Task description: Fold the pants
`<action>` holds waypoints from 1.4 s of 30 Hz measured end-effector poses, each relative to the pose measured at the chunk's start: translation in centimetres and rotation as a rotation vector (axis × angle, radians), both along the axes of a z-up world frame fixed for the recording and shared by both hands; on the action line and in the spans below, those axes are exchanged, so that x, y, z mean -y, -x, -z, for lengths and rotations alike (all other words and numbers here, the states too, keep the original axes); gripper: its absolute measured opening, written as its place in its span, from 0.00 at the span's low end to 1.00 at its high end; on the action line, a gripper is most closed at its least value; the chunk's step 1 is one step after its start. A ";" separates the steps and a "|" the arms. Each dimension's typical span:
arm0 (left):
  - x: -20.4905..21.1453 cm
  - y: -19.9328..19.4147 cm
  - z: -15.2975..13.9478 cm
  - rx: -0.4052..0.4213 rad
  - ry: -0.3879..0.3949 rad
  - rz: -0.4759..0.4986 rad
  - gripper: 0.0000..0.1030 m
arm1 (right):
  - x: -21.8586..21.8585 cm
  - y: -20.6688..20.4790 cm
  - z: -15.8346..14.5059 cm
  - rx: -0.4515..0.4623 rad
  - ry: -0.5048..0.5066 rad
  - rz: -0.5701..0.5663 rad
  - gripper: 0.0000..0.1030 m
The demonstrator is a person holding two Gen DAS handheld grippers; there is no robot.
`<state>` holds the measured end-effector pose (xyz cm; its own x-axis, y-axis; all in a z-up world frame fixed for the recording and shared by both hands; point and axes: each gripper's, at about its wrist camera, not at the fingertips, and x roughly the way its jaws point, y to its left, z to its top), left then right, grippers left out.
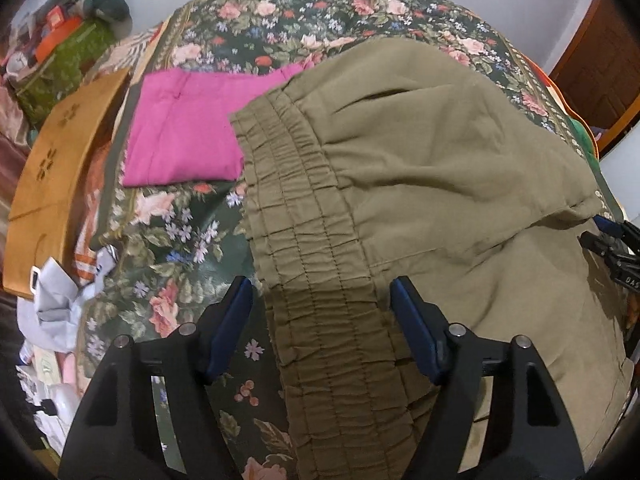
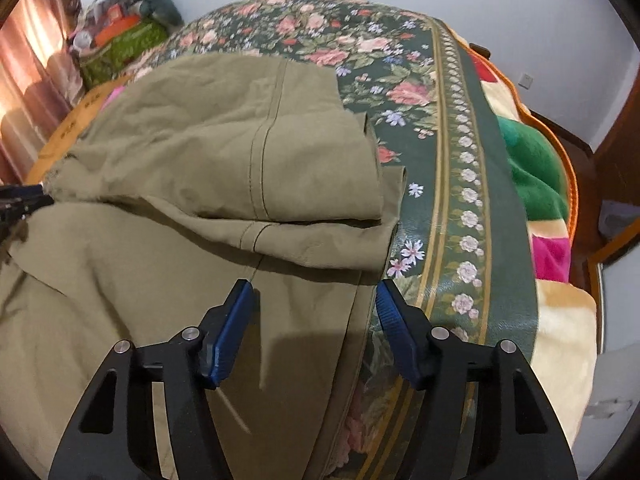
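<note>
Floral bedcover (image 2: 404, 60) lies bare beyond the pants (image 2: 224, 152); pink cloth (image 1: 180, 136) crowds their left.

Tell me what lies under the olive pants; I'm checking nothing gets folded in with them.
The olive pants lie on the floral bedspread and overlap a corner of the folded pink garment. Anything else beneath is covered.

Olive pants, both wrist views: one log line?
olive pants part-folded | left hand-held gripper open over waistband | right hand-held gripper open at edge
</note>
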<state>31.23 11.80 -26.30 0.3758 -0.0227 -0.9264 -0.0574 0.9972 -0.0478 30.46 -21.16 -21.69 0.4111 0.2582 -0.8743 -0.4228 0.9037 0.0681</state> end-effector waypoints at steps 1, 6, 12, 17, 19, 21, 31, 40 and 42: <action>-0.2 0.1 0.1 0.007 0.009 -0.006 0.70 | 0.1 0.2 0.3 0.002 0.008 0.006 0.48; 0.1 0.6 0.2 0.042 -0.027 -0.004 0.63 | 0.8 -0.8 0.7 -0.001 0.016 0.028 0.27; -0.8 1.0 0.4 0.059 -0.047 -0.038 0.63 | 1.2 -0.8 0.8 -0.030 0.022 0.016 0.16; -0.9 0.8 0.7 0.064 -0.072 -0.044 0.69 | 1.0 -0.6 0.9 -0.046 0.037 0.009 0.12; -1.0 0.7 0.8 0.058 -0.064 -0.041 0.71 | 1.0 -0.6 0.8 -0.044 0.035 0.011 0.11; -1.4 0.7 0.5 0.048 -0.041 -0.035 0.71 | 1.0 -0.5 0.4 -0.039 0.035 0.014 0.11; -2.6 1.0 -2.6 0.083 -0.032 -0.026 0.75 | 1.5 -0.5 -4.4 0.032 -0.100 0.015 0.35; -3.1 -2.7 -0.2 -0.013 0.035 -0.015 0.79 | -0.2 -5.7 -2.5 0.018 -0.115 0.023 0.46; -2.9 -3.3 0.3 -0.020 0.058 -0.008 0.79 | -0.5 -6.6 -1.4 -0.011 -0.125 0.024 0.46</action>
<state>34.51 14.73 -26.55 0.3577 -0.0740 -0.9309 -0.0669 0.9923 -0.1046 37.05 -20.70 -20.31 0.4087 0.3559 -0.8404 -0.3995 0.8977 0.1859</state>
